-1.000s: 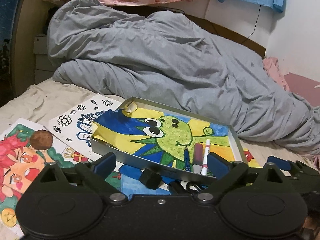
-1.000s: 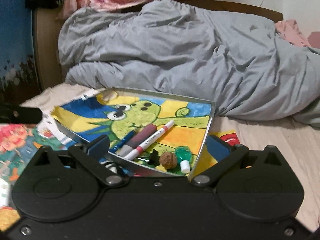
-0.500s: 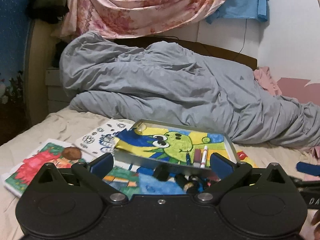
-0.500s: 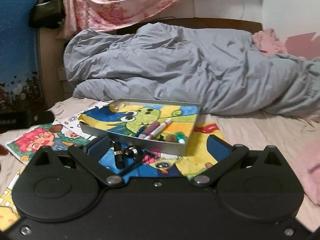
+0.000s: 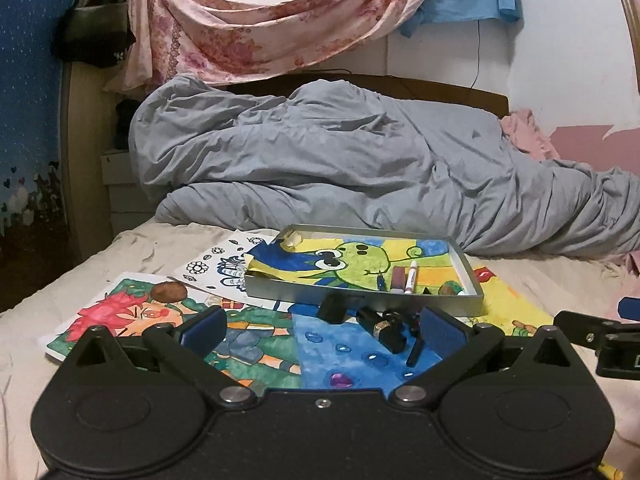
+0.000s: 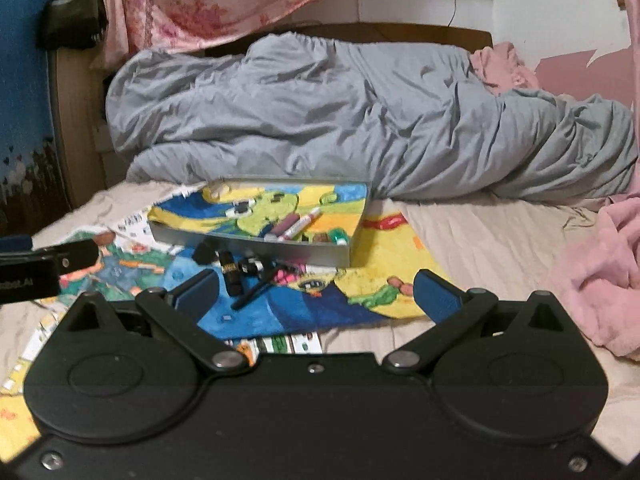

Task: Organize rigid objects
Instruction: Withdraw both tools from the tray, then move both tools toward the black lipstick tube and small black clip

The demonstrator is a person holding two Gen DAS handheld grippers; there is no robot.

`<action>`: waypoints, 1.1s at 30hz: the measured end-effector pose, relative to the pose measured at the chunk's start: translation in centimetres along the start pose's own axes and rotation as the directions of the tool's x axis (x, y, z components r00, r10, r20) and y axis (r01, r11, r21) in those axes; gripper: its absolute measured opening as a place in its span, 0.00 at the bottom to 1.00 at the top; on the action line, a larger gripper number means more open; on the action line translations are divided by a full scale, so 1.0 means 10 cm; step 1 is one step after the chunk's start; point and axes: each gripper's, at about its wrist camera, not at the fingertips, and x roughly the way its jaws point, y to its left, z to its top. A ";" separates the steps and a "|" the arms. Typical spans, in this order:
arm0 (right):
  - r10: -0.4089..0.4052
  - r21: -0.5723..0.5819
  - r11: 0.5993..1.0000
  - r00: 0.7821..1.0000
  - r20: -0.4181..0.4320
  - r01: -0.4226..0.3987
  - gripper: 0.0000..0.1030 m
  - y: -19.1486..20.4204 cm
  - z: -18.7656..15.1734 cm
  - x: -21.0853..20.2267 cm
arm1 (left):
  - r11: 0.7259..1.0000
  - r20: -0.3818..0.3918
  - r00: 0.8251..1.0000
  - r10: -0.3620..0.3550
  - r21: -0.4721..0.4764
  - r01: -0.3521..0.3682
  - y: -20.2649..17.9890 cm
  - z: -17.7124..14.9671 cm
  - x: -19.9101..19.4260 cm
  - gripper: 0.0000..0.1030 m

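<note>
A grey metal tray lined with a frog drawing sits on the bed. In it lie markers, a walnut and a small green bottle. In front of the tray lie a black block, a black tube with a gold band and a thin black stick. Another walnut lies on the drawings at left. My left gripper and right gripper are both open, empty, held back from the tray.
Coloured drawings are spread over the beige sheet. A heaped grey duvet lies behind the tray. Pink fabric is bunched at right. The headboard and wall are at the back.
Both grippers have pulled back and away from the tray, so it looks smaller and farther. Both stay open and empty. The objects have not moved.
</note>
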 end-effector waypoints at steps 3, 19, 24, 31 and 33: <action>-0.015 -0.022 1.000 1.000 -0.026 0.014 0.99 0.04 -0.03 0.06 | 1.000 -0.006 1.000 0.004 0.012 -0.004 -0.01 -0.05 0.01 0.99; -0.105 -0.202 0.976 0.991 -0.083 0.087 0.99 0.24 -0.10 0.45 | 0.997 -0.024 0.999 0.047 0.060 -0.046 0.04 -0.28 0.22 0.99; -0.037 -0.172 0.985 0.989 -0.142 0.013 0.99 0.20 -0.08 0.60 | 0.996 -0.074 0.996 0.045 0.083 -0.039 0.03 -0.37 0.33 0.99; 0.020 -0.096 0.994 0.977 -0.213 -0.042 0.99 0.09 -0.05 0.88 | 0.996 -0.144 0.989 0.029 0.086 -0.017 0.04 -0.49 0.48 0.99; 0.033 -0.094 0.994 0.975 -0.219 -0.055 0.99 0.09 -0.03 0.99 | 0.996 -0.157 0.987 0.024 0.088 -0.011 0.03 -0.51 0.52 0.99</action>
